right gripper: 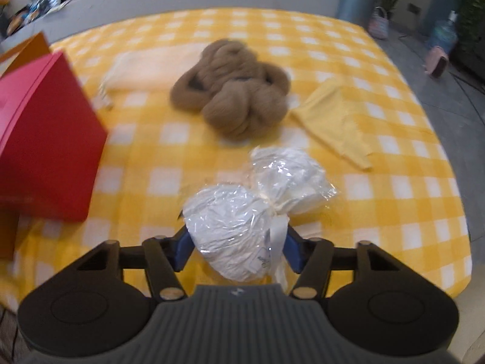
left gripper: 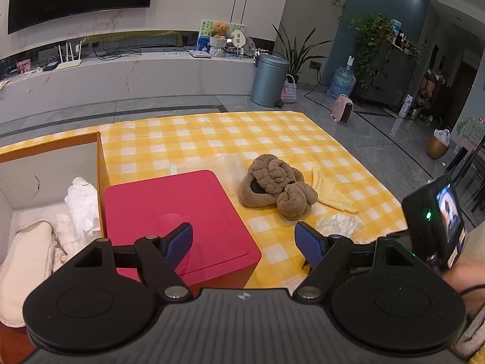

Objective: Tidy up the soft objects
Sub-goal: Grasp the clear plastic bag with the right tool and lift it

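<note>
A white bundle wrapped in clear plastic (right gripper: 239,236) lies at the near edge of the yellow checked tablecloth (right gripper: 394,188), between the pads of the right gripper (right gripper: 238,250), which look pressed to its sides. The grip should take the bulk, not the film. The left gripper (left gripper: 244,244) hangs wide, empty, over a red box (left gripper: 169,212); an orange box (left gripper: 54,157) already holds white cloths, a brown plush (left gripper: 272,185) waits mid-table, a living room lies behind.

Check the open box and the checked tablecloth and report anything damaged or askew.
The grey inner wall of the open box has a dark crack-like mark; whether it is a tear or a scuff I cannot tell. On the tablecloth, the brown plush slippers lie heaped crookedly rather than paired.
</note>
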`<state>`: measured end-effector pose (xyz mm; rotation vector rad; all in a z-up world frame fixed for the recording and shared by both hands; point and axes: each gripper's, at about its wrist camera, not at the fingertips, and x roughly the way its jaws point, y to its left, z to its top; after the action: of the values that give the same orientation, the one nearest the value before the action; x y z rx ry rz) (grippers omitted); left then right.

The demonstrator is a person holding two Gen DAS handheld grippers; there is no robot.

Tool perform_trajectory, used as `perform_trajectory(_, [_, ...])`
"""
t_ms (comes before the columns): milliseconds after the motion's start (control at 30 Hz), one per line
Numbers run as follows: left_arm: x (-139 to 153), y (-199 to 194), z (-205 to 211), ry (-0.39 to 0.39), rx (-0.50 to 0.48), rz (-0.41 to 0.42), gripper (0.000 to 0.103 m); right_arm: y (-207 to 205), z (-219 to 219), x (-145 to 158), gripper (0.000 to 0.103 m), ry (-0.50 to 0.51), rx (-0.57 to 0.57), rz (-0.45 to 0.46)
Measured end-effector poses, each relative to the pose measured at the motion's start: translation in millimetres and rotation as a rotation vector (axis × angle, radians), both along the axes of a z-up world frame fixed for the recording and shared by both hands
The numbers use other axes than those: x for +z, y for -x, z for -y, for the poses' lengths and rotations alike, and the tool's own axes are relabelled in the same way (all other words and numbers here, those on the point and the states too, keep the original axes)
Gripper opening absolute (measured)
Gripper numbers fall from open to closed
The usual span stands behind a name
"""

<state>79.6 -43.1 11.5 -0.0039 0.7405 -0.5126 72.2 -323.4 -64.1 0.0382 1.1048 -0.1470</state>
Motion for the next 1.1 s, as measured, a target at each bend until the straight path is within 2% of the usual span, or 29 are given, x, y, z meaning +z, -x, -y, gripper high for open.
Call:
perform_trajectory(33, [0.3, 0.2, -0.2, 0.000, 0.002, 0.005, 0.090, -0.4, 2.0, -3.5, 0.080, -0.012, -0.014, -0.003])
perform_trajectory(67, [0.3, 0.7, 0.3, -0.004, 0.008, 0.012, 0.090, -0.5, 6.6, -4.9, 0.088, -0.043, -0.039, -0.001])
perform_trajectory(267, [1.9, 5.2, 2.5, -0.048, -0.004, 0.061, 0.090, 11.7, 55.6, 0.3, 0.098, -0.443, -0.317, 0.105])
perform_trajectory(367, [1.3, 3.8, 0.3, -0.059, 0.005, 0.063, 0.090, 15.7, 71.4, -7.3, 0.098, -0.504, -0.493, 0.129])
perform_trajectory(433, [0.9, 2.3, -2.0, -0.057, 0.016, 0.058, 0.090, 13.1, 73.6, -12.0, 0.097, -0.473, -0.556, 0.130])
perform_trajectory(500, [0.0, 1.8, -3.3, -0.052, 0.017, 0.052, 0.090, 7.4, 71.9, -15.7, 0.096, -0.436, -0.568, 0.126])
perform_trajectory(667, [-1.9, 2.3, -4.7, -0.065, 0.013, 0.053, 0.090, -1.9, 54.0, -14.7, 0.095, -0.313, -0.514, 0.130])
perform_trajectory(733, [-1.8, 1.5, -5.7, -0.062, 0.019, 0.049, 0.090, -3.6, 49.3, -15.9, 0.087, -0.251, -0.483, 0.130])
perform_trajectory(833, [-1.9, 1.9, -6.6, -0.062, 0.019, 0.047, 0.090, -4.6, 43.9, -13.4, 0.060, -0.169, -0.417, 0.141])
perform_trajectory(867, [-2.2, 2.4, -6.7, -0.065, 0.018, 0.049, 0.090, -4.7, 42.6, -11.8, 0.054, -0.153, -0.394, 0.136])
perform_trajectory(1000, [-2.1, 3.3, -7.2, -0.066, 0.019, 0.052, 0.090, -0.6, 41.6, -3.8, 0.048, -0.123, -0.328, 0.155])
perform_trajectory(1100, [-1.2, 3.0, -4.4, -0.068, 0.017, 0.053, 0.090, 7.8, 39.8, 14.6, 0.047, -0.069, -0.298, 0.234])
